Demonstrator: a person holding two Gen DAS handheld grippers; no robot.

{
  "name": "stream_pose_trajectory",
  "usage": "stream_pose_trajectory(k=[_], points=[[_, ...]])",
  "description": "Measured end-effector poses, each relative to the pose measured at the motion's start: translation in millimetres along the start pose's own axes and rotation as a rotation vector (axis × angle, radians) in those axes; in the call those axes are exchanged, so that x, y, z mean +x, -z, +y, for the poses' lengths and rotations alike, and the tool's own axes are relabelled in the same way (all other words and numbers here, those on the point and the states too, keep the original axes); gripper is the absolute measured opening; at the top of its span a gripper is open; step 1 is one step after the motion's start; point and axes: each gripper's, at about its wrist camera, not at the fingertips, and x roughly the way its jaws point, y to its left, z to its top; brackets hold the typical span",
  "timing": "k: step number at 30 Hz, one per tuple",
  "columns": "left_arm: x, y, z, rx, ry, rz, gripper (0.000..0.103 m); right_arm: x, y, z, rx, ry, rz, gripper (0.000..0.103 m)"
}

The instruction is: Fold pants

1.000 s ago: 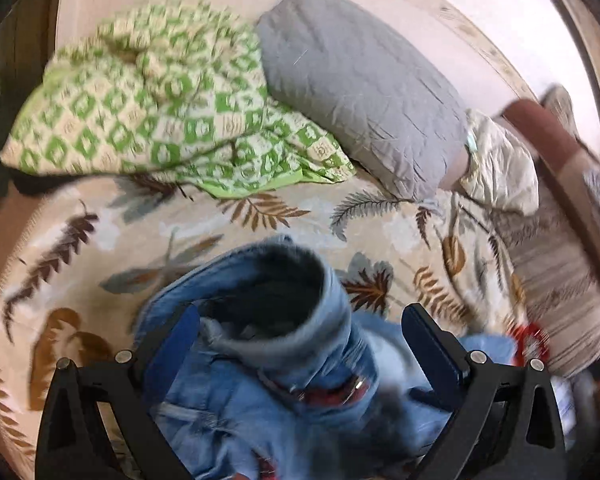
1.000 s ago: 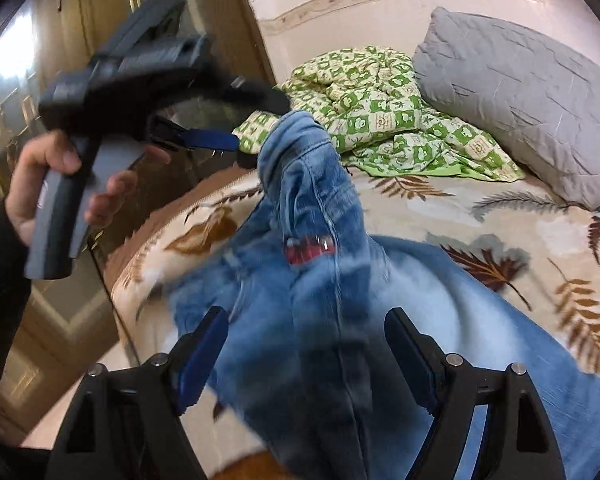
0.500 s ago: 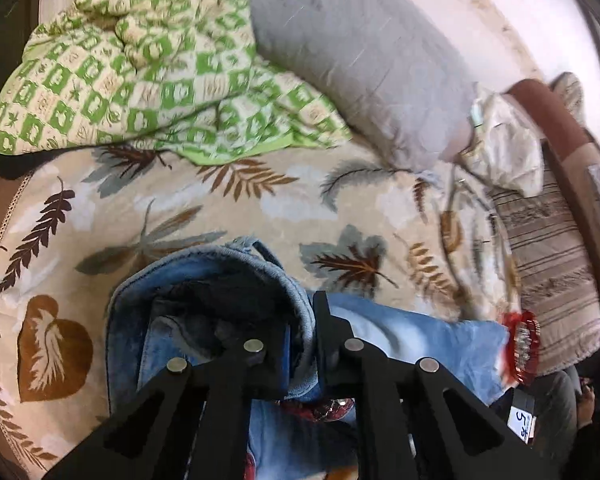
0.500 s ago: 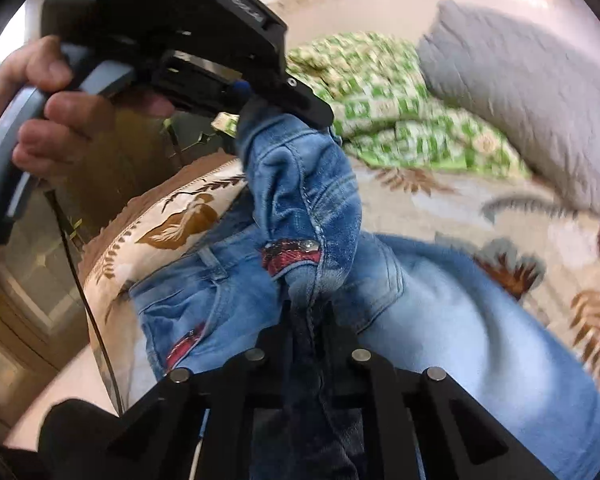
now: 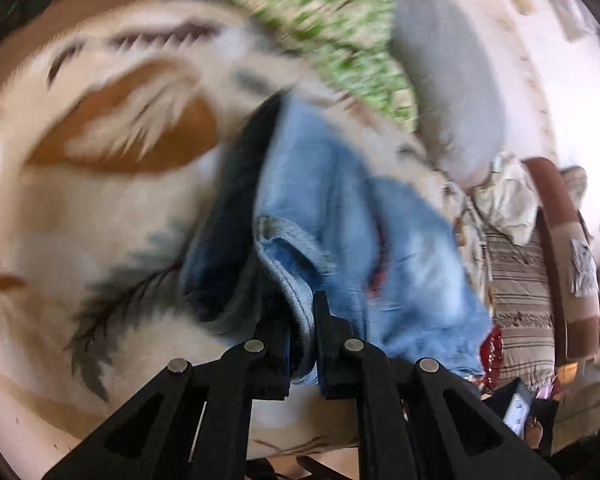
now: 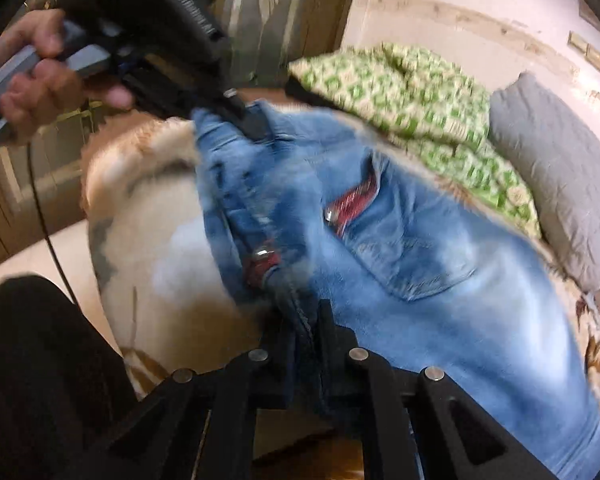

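Light blue jeans (image 6: 440, 264) with a back pocket and red trim lie spread on a leaf-print blanket (image 5: 100, 208) on the bed. My left gripper (image 5: 300, 320) is shut on the waistband edge of the jeans (image 5: 340, 208); denim is pinched between its black fingers. In the right wrist view my right gripper (image 6: 306, 328) is shut on a dark fold of the waistband. That same view shows my left gripper (image 6: 252, 120) at the upper left, held by a hand (image 6: 48, 80), clamped on the other waistband corner. The waistband stretches between both grippers.
A green patterned quilt (image 6: 412, 92) and a grey pillow (image 6: 560, 176) lie at the far side of the bed. A striped cushion (image 5: 520, 292) and brown furniture stand at the right in the left wrist view. A wooden wardrobe (image 6: 16, 184) and a dark sleeve (image 6: 40, 380) are at left.
Both grippers went from open around the waistband to shut on it. Both then swung down and rolled, stretching the waistband flat over the blanket; the left wrist view is blurred by motion.
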Motion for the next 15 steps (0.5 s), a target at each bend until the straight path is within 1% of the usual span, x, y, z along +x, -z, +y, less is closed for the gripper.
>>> stream_pose_trajectory(k=[1, 2, 3, 6, 8, 9, 10, 11, 12, 13, 14, 15], points=[[10, 2, 10, -0.016, -0.008, 0.008, 0.008, 3, 1, 0, 0.004, 0.007, 0.000, 0.010], [16, 4, 17, -0.042, 0.010, 0.016, 0.008, 4, 2, 0, 0.007, 0.011, -0.001, 0.010], [21, 4, 23, -0.064, 0.042, 0.007, 0.008, 5, 2, 0, 0.006, 0.017, 0.012, 0.010], [22, 5, 27, -0.076, 0.066, -0.006, 0.009, 8, 3, 2, -0.008, 0.039, 0.016, 0.011], [20, 6, 24, -0.071, 0.061, -0.017, 0.009, 7, 3, 3, -0.015, 0.047, 0.006, 0.015], [18, 6, 24, -0.067, 0.059, -0.022, 0.010, 5, 3, 4, -0.017, 0.045, 0.004, 0.019], [14, 5, 21, -0.064, 0.069, -0.029, 0.017, 3, 3, 5, -0.023, 0.054, 0.006, 0.030], [9, 4, 21, -0.067, 0.082, -0.035, 0.026, 1, 2, 3, -0.033, 0.085, 0.016, 0.058], [2, 4, 18, -0.071, 0.101, -0.047, 0.058, -6, 4, 6, -0.036, 0.085, 0.019, 0.078], [-8, 3, 14, -0.071, 0.105, -0.071, 0.095, -15, 5, 2, -0.027, 0.075, 0.003, 0.095], [-18, 2, 10, -0.073, 0.095, -0.097, 0.103, -26, 7, -1, -0.020, 0.082, -0.022, 0.095], [-32, 1, 3, -0.073, 0.058, -0.132, 0.103, -35, 9, -4, -0.019, 0.093, -0.035, 0.095]])
